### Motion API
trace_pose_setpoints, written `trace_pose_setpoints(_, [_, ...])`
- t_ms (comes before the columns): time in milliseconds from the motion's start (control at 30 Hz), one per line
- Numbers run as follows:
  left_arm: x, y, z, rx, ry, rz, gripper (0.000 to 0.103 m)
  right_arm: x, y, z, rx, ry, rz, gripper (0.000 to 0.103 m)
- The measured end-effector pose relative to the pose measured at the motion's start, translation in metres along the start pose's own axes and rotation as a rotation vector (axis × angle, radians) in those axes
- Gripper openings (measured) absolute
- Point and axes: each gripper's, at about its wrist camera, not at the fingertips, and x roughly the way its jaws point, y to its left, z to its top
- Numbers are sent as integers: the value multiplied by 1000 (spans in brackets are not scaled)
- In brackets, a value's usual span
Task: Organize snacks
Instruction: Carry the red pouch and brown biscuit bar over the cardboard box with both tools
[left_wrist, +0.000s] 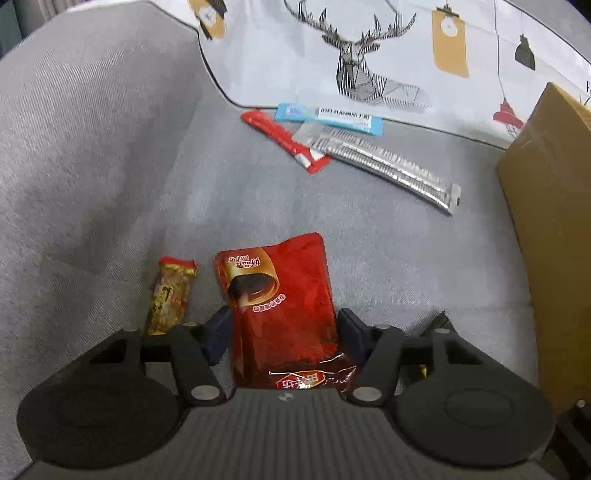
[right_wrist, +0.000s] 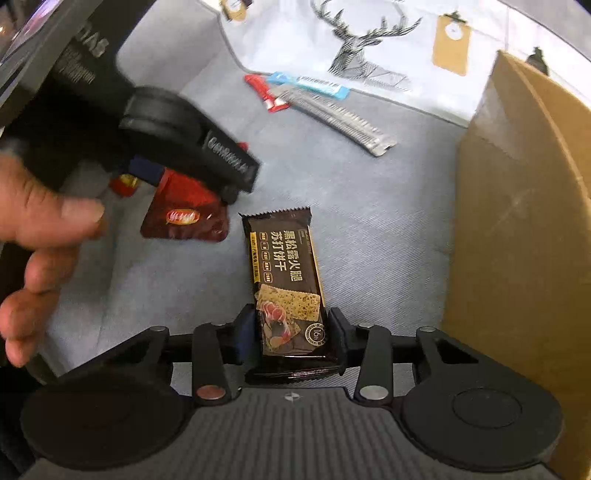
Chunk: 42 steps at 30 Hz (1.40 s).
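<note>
My left gripper (left_wrist: 282, 332) is shut on a red snack pouch (left_wrist: 280, 291), which lies over the grey sofa seat (left_wrist: 369, 240); the pouch also shows in the right wrist view (right_wrist: 184, 214) under the left gripper body (right_wrist: 177, 125). A small gold-and-red snack bar (left_wrist: 170, 295) lies just left of the pouch. My right gripper (right_wrist: 291, 336) is shut on a dark brown cracker pack (right_wrist: 286, 284). Farther back lie a red stick pack (left_wrist: 284, 140), a blue stick pack (left_wrist: 328, 116) and a silver wrapper (left_wrist: 388, 162).
A cardboard box (right_wrist: 517, 221) stands at the right, its wall beside my right gripper; it also shows in the left wrist view (left_wrist: 554, 221). A white deer-print cushion (left_wrist: 369, 55) lies at the back. The sofa's grey armrest (left_wrist: 74, 147) rises at the left.
</note>
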Motion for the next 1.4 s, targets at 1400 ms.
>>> trace_pose_setpoints(1400, [-95, -4, 2, -100, -283, -102, 64, -125, -55, 23, 160, -542, 44, 40])
